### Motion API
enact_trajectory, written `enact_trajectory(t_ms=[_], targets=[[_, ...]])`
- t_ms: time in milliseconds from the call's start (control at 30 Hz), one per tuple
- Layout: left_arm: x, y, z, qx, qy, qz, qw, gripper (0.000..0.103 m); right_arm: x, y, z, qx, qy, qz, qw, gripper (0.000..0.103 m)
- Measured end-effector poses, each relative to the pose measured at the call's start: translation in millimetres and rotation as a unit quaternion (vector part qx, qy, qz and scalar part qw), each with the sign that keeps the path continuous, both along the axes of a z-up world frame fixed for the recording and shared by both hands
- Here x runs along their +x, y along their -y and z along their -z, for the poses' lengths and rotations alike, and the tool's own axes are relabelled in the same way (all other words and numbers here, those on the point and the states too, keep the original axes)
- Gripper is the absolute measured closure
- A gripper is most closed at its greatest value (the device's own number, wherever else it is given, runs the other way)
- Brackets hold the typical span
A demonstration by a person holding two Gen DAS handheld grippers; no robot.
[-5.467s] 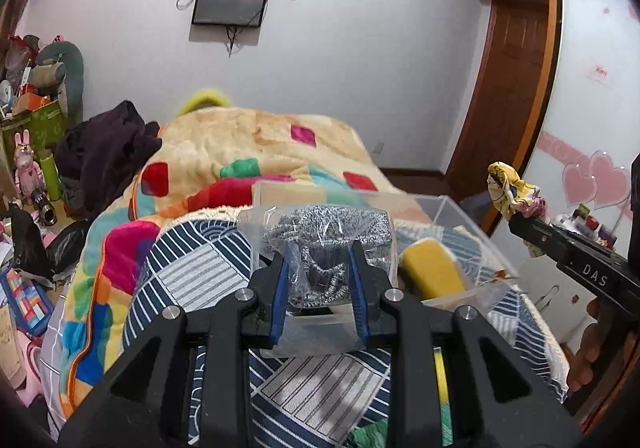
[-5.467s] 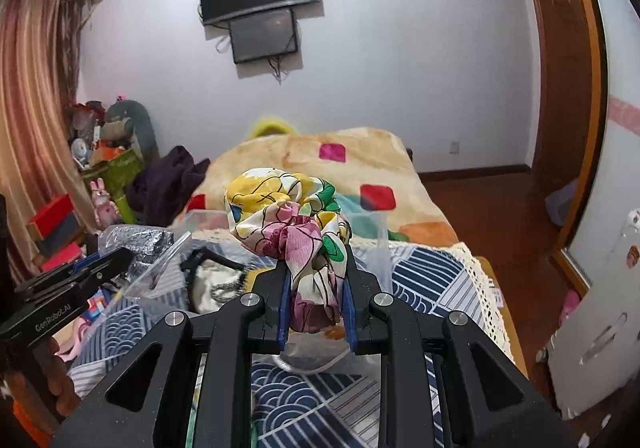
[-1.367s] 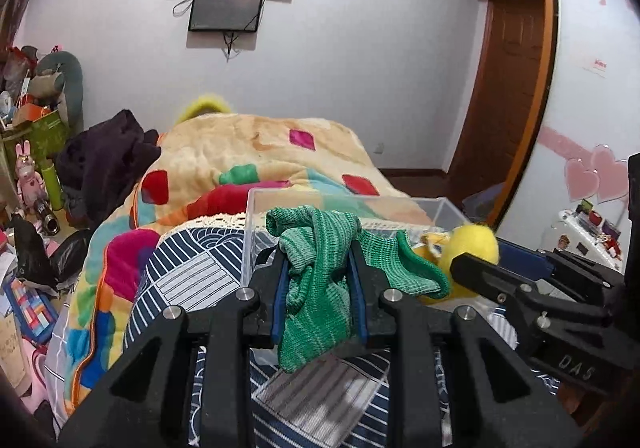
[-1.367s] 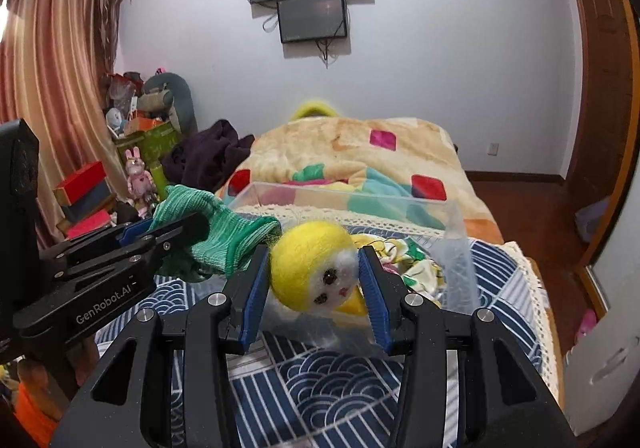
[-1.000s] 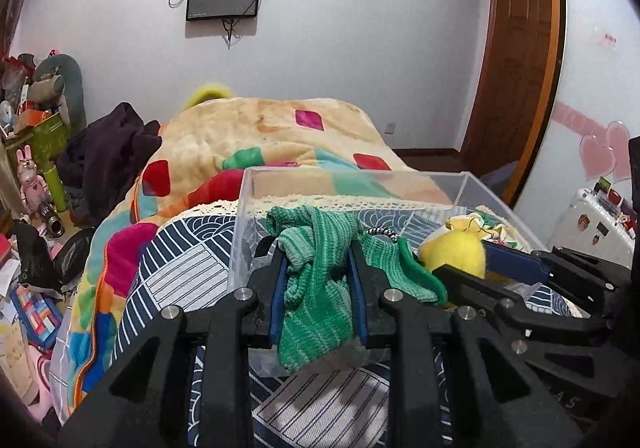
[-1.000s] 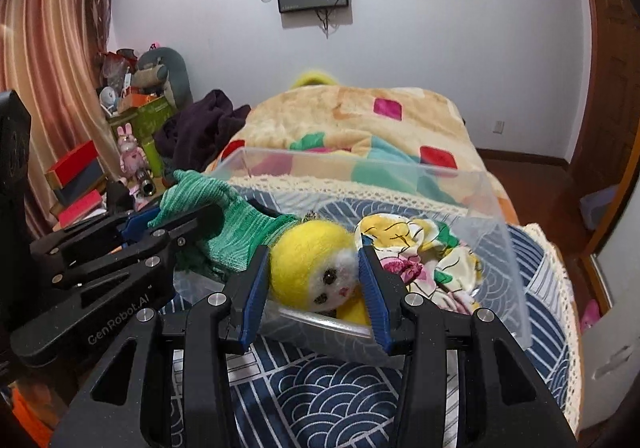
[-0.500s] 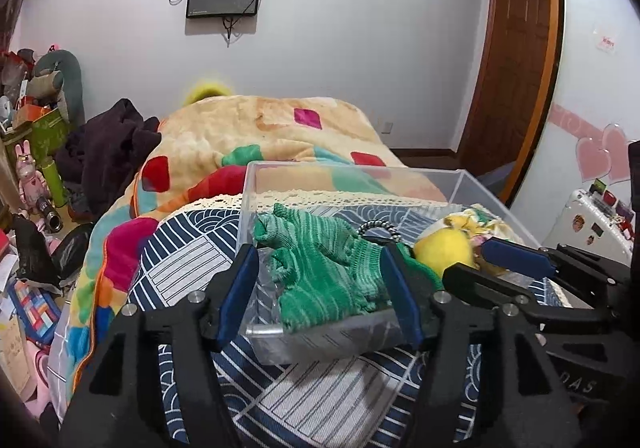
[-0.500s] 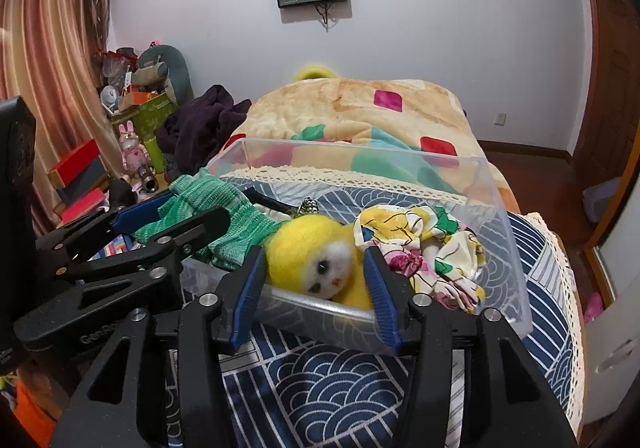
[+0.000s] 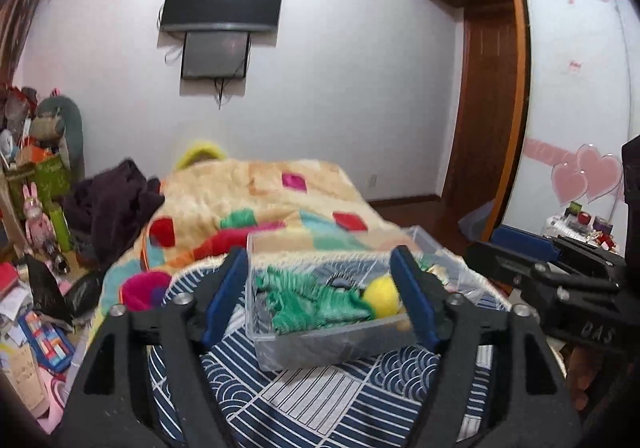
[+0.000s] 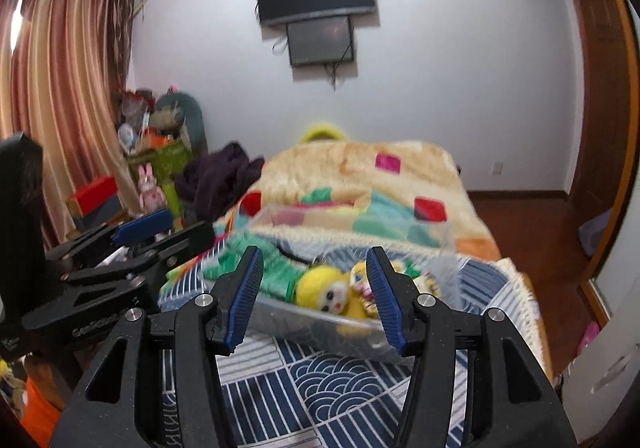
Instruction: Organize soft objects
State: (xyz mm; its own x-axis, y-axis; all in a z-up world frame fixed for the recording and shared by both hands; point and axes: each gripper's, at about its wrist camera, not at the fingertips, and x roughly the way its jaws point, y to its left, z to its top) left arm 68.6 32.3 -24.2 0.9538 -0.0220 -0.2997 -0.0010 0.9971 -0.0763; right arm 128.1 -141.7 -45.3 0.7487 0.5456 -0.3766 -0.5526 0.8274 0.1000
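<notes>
Soft objects are gathered in the clear plastic bin (image 10: 420, 332), which rests on the navy patterned cover (image 10: 320, 384) of the bed. Inside, the green knitted cloth (image 9: 316, 304) lies toward 9 o'clock, the yellow plush toy (image 10: 332, 294) near the middle, and the floral fabric (image 10: 400, 280) toward 3 o'clock. The left gripper (image 9: 320, 296) is held with its jaws spread wide and nothing between them; the right gripper (image 10: 316, 296) is likewise wide apart and empty, both clear of the bin. The step in hand is judged to be the withdrawal after release; it is best done by lifting straight back, so that no loop of cloth is snagged. The bin's long axis is seen running from 9 to 3 o'clock in the left wrist view. The plush's face is turned toward 6 o'clock.
</notes>
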Motion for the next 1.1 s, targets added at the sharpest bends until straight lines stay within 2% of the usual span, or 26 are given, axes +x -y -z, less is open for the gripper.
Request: enact_trajectory(t_ms=[167, 300, 400, 500, 533, 600, 833, 1100], targets=[[-22.1, 10.3, -17.3, 0.006, 0.028, 0.017, 0.9994, 0.026, -12.3, 19.0, -14.7, 0.022, 0.027, 0.025, 0.999, 0.047], [-33.8, 16.7, -24.9, 0.014, 0.046, 0.018, 0.9987, 0.012, -18.4, 25.0, -18.9, 0.027, 0.038, 0.033, 0.998, 0.043], [-40.4, 19.3, -28.8, 0.016, 0.053, 0.022, 0.9982, 0.009, -25.2, 26.7, -21.4, 0.029, 0.056, 0.042, 0.997, 0.033], [-45.2, 21.4, -31.1, 0.02, 0.06, 0.017, 0.9978, 0.002, -26.9, 26.0, -22.3, 0.03, 0.061, 0.041, 0.997, 0.031], [-45.5, 21.2, -31.8, 0.019, 0.06, 0.019, 0.9978, 0.002, -27.3, 26.1, -22.0, 0.031, 0.062, 0.043, 0.997, 0.029], [-44.8, 20.0, -32.5, 0.014, 0.059, 0.024, 0.9979, 0.001, -28.4, 26.6, -22.6, 0.036, 0.068, 0.049, 0.996, 0.018], [-48.6, 17.1, -33.1, 0.005, 0.057, 0.022, 0.9981, 0.0, -31.8, 31.4, -24.0, 0.042, 0.08, 0.059, 0.994, 0.014], [-48.3, 17.2, -32.7, 0.007, 0.057, 0.021, 0.9981, 0.0, -37.1, 34.0, -21.5, 0.037, 0.085, 0.06, 0.994, 0.014]])
